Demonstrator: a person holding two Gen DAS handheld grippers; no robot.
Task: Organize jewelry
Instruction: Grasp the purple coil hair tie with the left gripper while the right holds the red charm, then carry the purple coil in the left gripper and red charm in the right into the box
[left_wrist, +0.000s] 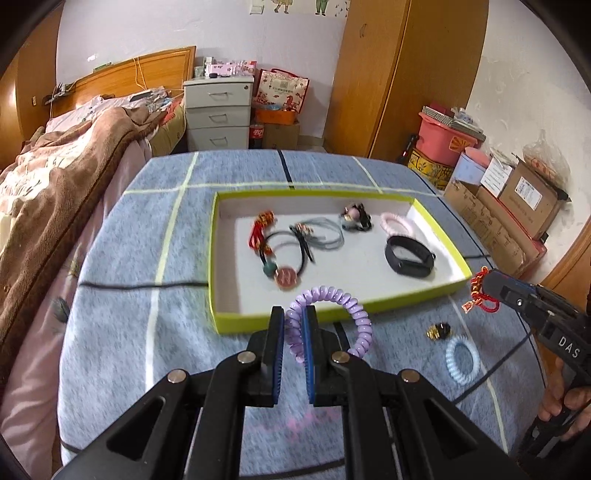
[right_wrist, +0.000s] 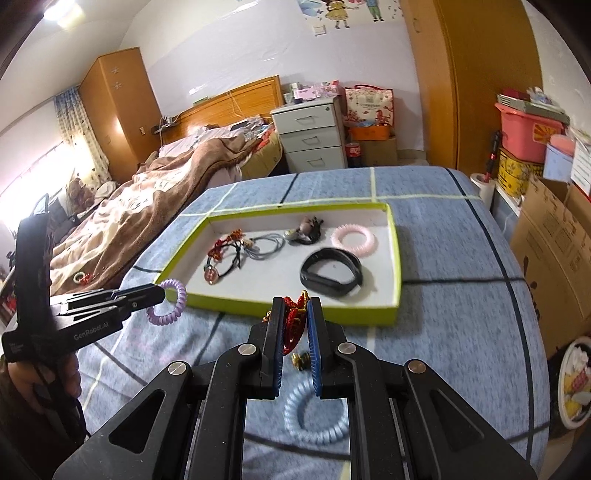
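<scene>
The left tool (left_wrist: 293, 325) is clamped on a purple coil (left_wrist: 332, 314), held just before the tray's (left_wrist: 441, 221) near rim. The right tool (right_wrist: 297, 321) grips a red tassel (right_wrist: 293, 325), also at that rim. Below it, on the blue surface (left_wrist: 147, 258) near the tray, lie a gold charm (left_wrist: 437, 330) and a blue coil (left_wrist: 461, 358). Inside the tray: a black band (left_wrist: 408, 254), pink coil (left_wrist: 397, 223) and hair ties (left_wrist: 295, 243).
</scene>
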